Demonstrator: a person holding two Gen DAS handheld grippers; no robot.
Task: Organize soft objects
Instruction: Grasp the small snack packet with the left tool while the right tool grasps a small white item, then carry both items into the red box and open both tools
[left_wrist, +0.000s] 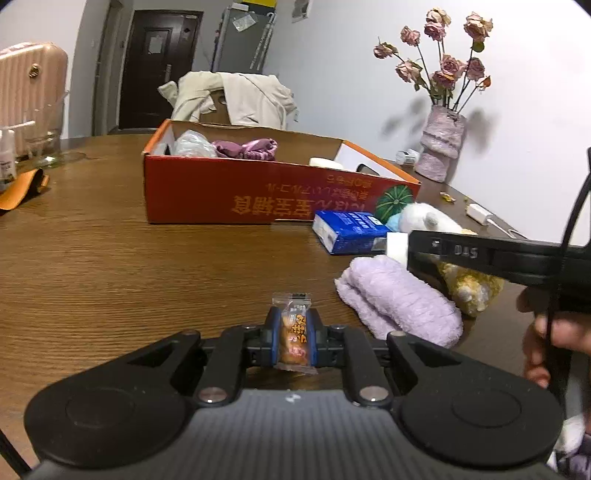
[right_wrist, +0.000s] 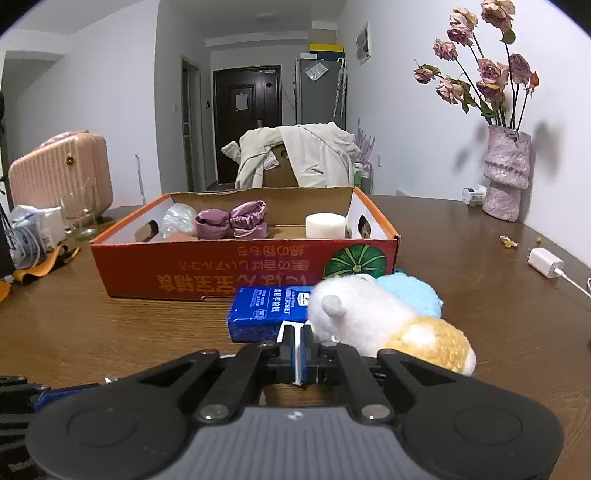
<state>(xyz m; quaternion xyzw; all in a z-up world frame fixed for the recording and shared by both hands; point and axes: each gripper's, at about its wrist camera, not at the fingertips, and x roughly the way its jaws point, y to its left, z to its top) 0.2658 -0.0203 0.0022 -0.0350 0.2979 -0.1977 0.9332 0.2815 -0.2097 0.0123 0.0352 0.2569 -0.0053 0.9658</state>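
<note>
My left gripper (left_wrist: 293, 317) is shut on a small orange snack packet (left_wrist: 293, 332), held just above the wooden table (left_wrist: 147, 277). A rolled lilac towel (left_wrist: 399, 295) lies to its right. My right gripper (right_wrist: 297, 328) is shut at the near right corner of the blue tissue pack (right_wrist: 262, 306), with a thin white edge pinched between its pads. A white and yellow plush toy (right_wrist: 369, 314) lies against the pack's right side, with a light blue soft thing (right_wrist: 410, 291) behind it. Beyond them stands the open red cardboard box (right_wrist: 221, 273), holding purple cloth (right_wrist: 232, 221), a plastic bag (right_wrist: 179, 219) and a white roll (right_wrist: 325, 225).
A pink vase of dried roses (right_wrist: 506, 173) stands at the far right by the wall. A white charger (right_wrist: 545, 262) with its cable lies near the right edge. A glass jar (left_wrist: 44, 140) and an orange leather piece (left_wrist: 22, 188) sit far left. A coat-draped chair (right_wrist: 299, 155) is behind the box.
</note>
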